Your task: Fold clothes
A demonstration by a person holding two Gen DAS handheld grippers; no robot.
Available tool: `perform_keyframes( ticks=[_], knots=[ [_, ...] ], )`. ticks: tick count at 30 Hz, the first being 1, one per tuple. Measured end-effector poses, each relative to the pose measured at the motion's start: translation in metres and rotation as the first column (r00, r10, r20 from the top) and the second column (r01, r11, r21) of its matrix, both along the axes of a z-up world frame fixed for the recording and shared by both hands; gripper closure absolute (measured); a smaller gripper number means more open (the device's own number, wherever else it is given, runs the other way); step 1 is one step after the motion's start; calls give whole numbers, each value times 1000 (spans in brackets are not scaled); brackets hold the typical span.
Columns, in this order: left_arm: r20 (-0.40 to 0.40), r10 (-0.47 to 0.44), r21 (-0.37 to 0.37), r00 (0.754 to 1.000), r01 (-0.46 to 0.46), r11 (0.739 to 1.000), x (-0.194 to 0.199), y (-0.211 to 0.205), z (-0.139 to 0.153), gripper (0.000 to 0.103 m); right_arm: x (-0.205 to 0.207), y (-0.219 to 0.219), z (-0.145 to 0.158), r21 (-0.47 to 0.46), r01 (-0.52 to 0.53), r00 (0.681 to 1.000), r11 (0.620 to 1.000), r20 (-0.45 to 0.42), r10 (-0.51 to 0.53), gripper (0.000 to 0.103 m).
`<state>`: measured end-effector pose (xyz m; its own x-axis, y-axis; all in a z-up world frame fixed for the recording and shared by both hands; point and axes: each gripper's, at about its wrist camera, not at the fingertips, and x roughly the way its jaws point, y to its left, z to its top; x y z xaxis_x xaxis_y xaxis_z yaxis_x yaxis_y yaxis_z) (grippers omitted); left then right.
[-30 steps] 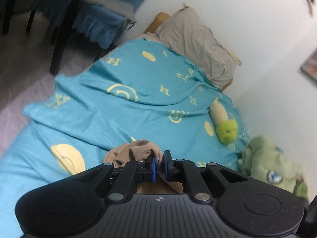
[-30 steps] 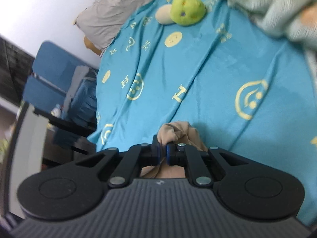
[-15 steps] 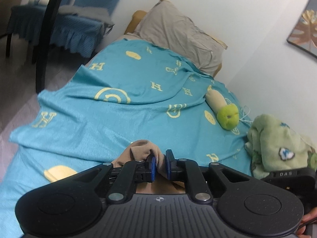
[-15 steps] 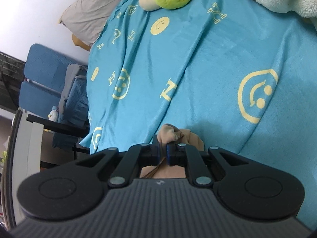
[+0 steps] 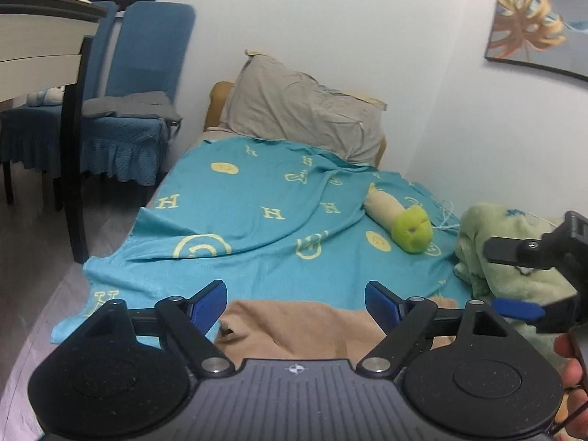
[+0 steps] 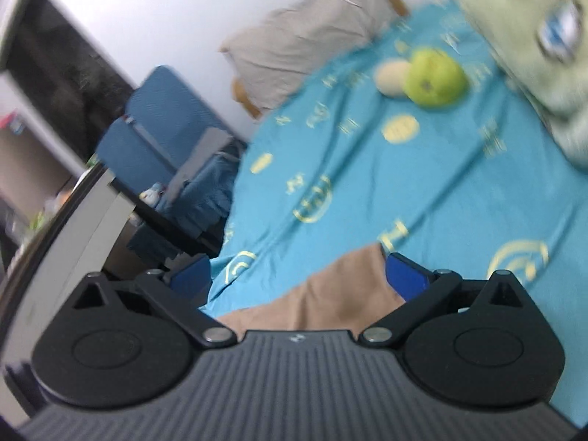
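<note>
A tan garment (image 5: pixel 301 325) lies on the turquoise bedspread (image 5: pixel 257 228), close under both cameras; it also shows in the right wrist view (image 6: pixel 330 294). My left gripper (image 5: pixel 296 299) is open, its blue-padded fingers spread apart above the garment, holding nothing. My right gripper (image 6: pixel 297 273) is open too, above the same garment; that view is blurred. The right gripper also shows at the right edge of the left wrist view (image 5: pixel 514 279), with its jaws apart.
A grey pillow (image 5: pixel 301 110) lies at the head of the bed. A green and beige plush toy (image 5: pixel 404 224) and a crumpled green blanket (image 5: pixel 503 257) lie at the right. Blue chairs (image 5: pixel 132 110) and a table (image 5: pixel 40 36) stand left of the bed.
Both grippers have opened and let go of the tan garment, which now lies flatter on the bedspread. Both cameras have tilted up and pulled back.
</note>
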<state>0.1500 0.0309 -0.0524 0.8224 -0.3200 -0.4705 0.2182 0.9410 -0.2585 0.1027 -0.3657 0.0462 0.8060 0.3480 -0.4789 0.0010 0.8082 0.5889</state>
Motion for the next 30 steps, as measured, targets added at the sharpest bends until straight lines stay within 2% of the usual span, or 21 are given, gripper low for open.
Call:
perform_keyframes(
  ticks=[3,4,5,7,8,10,13,17,19,22,26,30],
  knots=[
    [-36,-21,28,999,22,999,5,-7,-9,19,6,12,-7,-67,-66,998,996,-9,65,4],
    [-55,-23,38,998,25,999,8,-9,-14,19,11,18,-11,-103,-87,996,991,-28,85,21],
    [-75,-27,48,997,31,998,12,-10,-20,19,16,24,-16,-138,-109,993,984,-48,103,43],
    [-113,-32,79,993,41,996,18,-12,-31,20,27,35,-29,-213,-122,991,970,-83,106,46],
    [-136,-24,96,990,37,995,22,-12,-38,21,32,39,-37,-234,-128,989,964,-101,106,51],
    [-185,-1,126,983,25,992,30,-12,-49,23,39,44,-52,-265,-142,984,954,-140,107,52],
    [-211,13,141,977,17,990,32,-9,-55,24,41,49,-66,-304,-154,980,940,-168,106,53],
    [-145,13,152,989,10,988,14,-10,-37,24,25,48,-54,-290,-129,985,948,-150,88,51],
    [-129,12,137,992,6,991,0,-10,-25,24,11,45,-44,-265,-115,988,957,-134,81,51],
    [-124,10,106,992,3,994,-26,-9,-13,22,-14,48,-33,-292,-109,990,950,-123,76,51],
    [-168,26,140,985,-3,990,-44,-15,-17,22,-38,58,-33,-343,-135,986,930,-142,90,51],
    [-226,51,204,973,-4,979,-45,-22,-33,22,-38,60,-44,-349,-134,980,927,-184,72,53]
  ],
)
